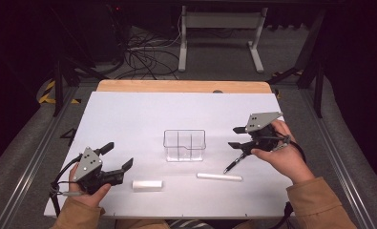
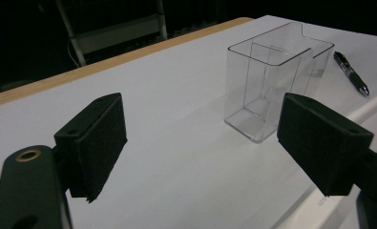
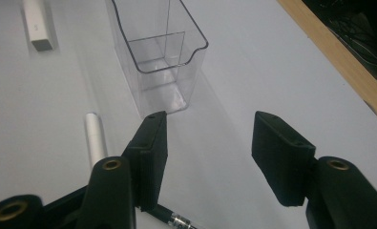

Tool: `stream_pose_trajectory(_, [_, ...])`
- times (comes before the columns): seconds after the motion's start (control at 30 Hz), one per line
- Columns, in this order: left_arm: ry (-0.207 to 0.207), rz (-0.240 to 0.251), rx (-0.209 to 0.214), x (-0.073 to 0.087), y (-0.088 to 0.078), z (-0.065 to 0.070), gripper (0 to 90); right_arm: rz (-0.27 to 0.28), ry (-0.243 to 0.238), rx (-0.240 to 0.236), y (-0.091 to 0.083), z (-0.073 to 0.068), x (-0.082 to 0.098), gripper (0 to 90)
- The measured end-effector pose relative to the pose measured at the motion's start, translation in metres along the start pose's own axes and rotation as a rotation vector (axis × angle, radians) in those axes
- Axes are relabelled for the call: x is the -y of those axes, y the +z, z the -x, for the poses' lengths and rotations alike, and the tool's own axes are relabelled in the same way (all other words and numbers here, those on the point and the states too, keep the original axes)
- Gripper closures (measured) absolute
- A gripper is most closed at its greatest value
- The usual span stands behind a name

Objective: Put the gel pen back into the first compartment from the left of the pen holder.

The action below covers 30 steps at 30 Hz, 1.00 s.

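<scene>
High view first: the left hand-held gripper is being held low over the near left part of the desk, its jaws standing apart with nothing between them. The right hand-held gripper is being held at the right, jaws likewise apart and empty. A black pen is lying on the desk just below and near the right hand-held gripper, its long axis running diagonally, tip pointing toward the near left. A clear divided container is standing upright at the middle. Nearer the person, a white stick and a short white block are lying with their long axes running left to right.

Left gripper view: both black pads are being kept wide apart over bare desk; the container is standing beyond them, and the pen is lying past it, tip toward the near right.

Right gripper view: the jaws are standing open; the pen is lying beneath the left jaw at the bottom edge. The container, stick and block are lying farther off.
</scene>
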State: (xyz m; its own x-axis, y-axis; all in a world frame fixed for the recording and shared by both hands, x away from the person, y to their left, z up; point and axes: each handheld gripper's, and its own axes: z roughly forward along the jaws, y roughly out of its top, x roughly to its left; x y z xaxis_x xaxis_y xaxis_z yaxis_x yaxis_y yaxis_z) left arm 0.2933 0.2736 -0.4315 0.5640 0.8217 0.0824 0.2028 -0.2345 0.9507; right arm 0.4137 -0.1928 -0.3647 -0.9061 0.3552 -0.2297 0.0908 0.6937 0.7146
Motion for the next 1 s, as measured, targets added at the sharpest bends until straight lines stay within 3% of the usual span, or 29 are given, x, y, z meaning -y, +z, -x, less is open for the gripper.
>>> stream_pose_trajectory(0.37, [0.003,0.0,-0.003,0.0,-0.001,0.0,17.9,-0.07,-0.048,-0.001,0.002,0.007,0.006,44.8])
stream_pose_trajectory(0.63, [-0.001,-0.001,-0.011,0.001,-0.004,-0.001,17.9,-0.07,-0.05,-0.014,0.004,0.012,0.008,42.9])
stream_pose_trajectory(1.0, [-0.012,0.001,-0.028,0.004,-0.009,-0.001,17.9,-0.19,-0.166,-0.082,0.018,0.013,0.011,42.3])
